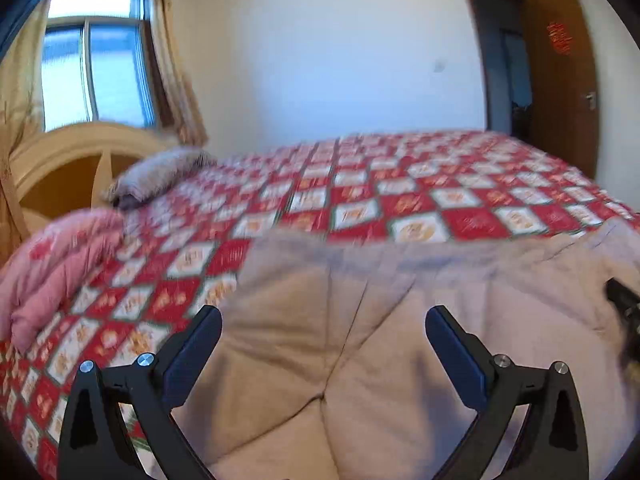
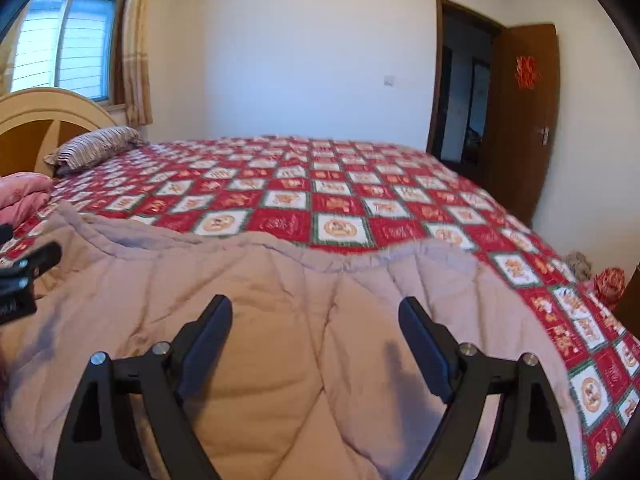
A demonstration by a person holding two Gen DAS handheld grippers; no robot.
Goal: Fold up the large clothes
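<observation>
The beige quilted garment lies spread along the near edge of the bed, flat for folding. Left gripper and right gripper hover over it, both spread wide, holding nothing.

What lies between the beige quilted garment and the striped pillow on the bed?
Only bare red-and-white patterned bedspread lies between the beige quilted garment and the striped pillow, seen in the right wrist view.
</observation>
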